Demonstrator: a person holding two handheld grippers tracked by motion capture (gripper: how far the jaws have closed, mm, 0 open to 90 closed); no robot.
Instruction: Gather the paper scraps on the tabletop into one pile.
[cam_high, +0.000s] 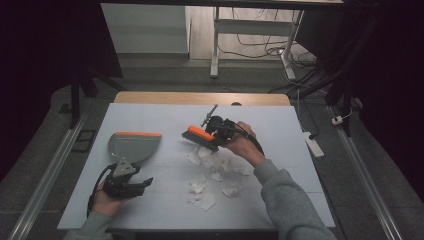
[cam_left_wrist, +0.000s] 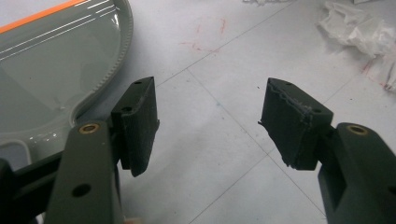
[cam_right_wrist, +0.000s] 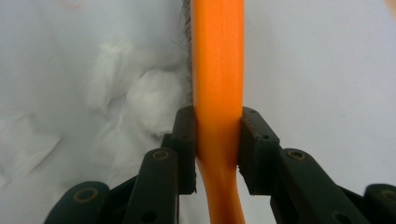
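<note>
Brush clamped, dustpan waiting.

My right gripper (cam_right_wrist: 217, 151) clamps the orange brush (cam_high: 201, 136) at frame centre above the paper scraps (cam_high: 216, 176); my left gripper (cam_left_wrist: 210, 123) stands apart, empty, beside the grey dustpan (cam_high: 133, 146) at left.

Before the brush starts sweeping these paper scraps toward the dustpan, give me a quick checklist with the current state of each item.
1. Right gripper clamped on the orange brush: ok, fingers press both sides of the handle.
2. Brush placed at the far edge of the paper scraps: ok.
3. Dustpan flat on the table: ok.
4. Left gripper holding the dustpan steady: not ok, it is open with bare table between its fingers.
5. Dustpan mouth turned toward the scraps: not ok, its orange lip faces the table's far side.
</note>
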